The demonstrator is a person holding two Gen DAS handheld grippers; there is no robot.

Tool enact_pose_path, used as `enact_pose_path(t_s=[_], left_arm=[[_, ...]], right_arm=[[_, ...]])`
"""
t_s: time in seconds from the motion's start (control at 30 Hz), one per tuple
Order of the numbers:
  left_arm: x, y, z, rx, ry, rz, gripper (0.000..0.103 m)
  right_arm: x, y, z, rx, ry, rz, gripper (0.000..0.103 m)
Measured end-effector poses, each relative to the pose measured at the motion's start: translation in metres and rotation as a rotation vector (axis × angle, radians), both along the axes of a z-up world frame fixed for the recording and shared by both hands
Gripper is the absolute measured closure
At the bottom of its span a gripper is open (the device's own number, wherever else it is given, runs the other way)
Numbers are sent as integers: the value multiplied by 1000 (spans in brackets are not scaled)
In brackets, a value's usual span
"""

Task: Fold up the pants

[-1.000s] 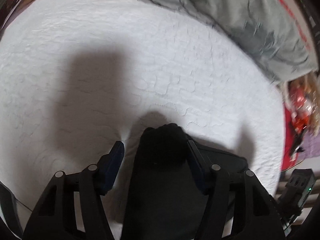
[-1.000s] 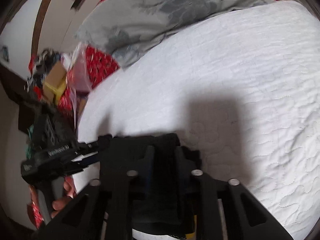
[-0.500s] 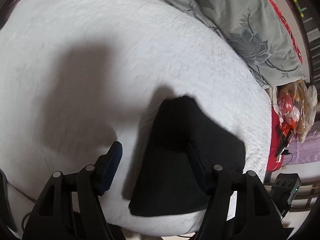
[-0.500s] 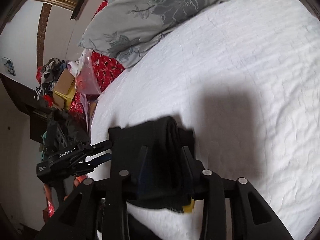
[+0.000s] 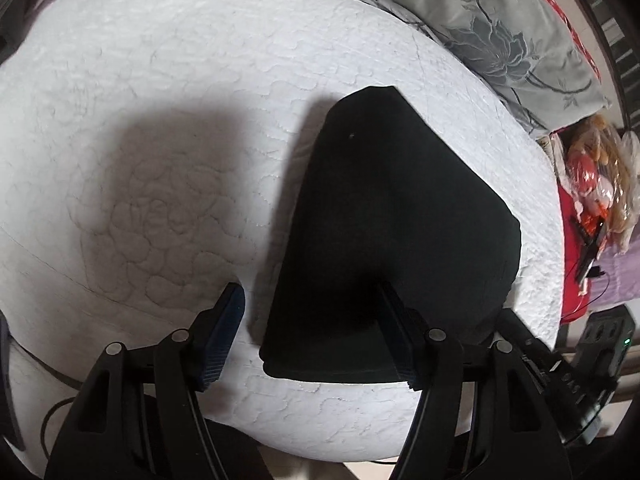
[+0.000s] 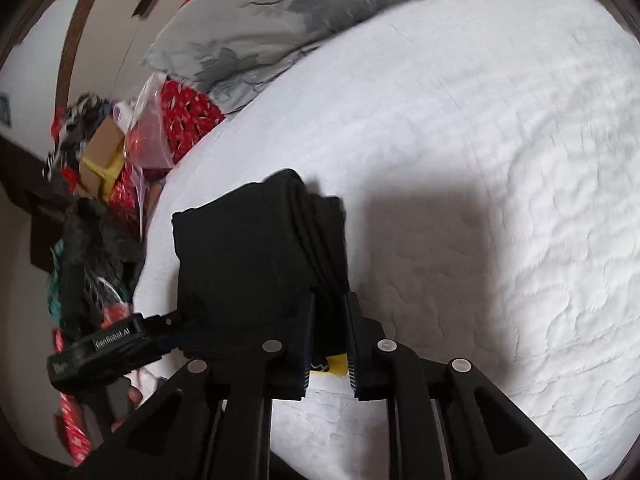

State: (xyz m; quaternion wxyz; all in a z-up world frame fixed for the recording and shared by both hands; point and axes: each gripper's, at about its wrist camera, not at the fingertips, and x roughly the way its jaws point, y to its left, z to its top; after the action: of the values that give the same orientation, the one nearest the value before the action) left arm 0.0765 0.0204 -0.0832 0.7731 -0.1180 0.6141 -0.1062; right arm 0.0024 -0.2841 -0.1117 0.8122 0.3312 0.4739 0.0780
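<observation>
Final fold done, I judge — right hand-held gripper [image 6: 329,334] pinches the pants [image 6: 256,248] ahead; left hand-held gripper [image 5: 310,336] spread — release next.

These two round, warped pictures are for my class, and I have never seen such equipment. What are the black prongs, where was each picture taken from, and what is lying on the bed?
Each picture comes from a fisheye camera on a hand-held two-finger gripper. The prongs are its fingers. The left gripper is open, above folded black pants on a white quilted bed. The right gripper is nearly shut around the pants' edge. A grey floral pillow lies behind.
</observation>
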Motion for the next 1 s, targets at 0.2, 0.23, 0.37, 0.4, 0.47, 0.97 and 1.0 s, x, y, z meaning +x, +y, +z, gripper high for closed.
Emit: enact_pose_path(t_s=[0.2,0.23,0.37,0.4,0.47,0.97,1.0], left_arm=[[3,-1,17,46,-61,-7,37],[4,-2,20,64,-70,-16,37],[8,-3,29,88,-105,-27,37],[9,0,30,85,-106,-28,37],[12,2,31,84,-105,-26,37],[66,12,25,4,-4,2,37],[70,6,22,18,-2,-7,37]], right_arm=[[2,-7,15,31,-24,-20,80],[2,-9,18,28,-30,-32,78],[6,-16,24,30,-35,-68,68],[7,-17,25,36,-33,-74,67],[11,-18,26,38,-32,-78,66],[42,-6,26,42,3,-48,53],[46,-4,27,34,0,-44,53]])
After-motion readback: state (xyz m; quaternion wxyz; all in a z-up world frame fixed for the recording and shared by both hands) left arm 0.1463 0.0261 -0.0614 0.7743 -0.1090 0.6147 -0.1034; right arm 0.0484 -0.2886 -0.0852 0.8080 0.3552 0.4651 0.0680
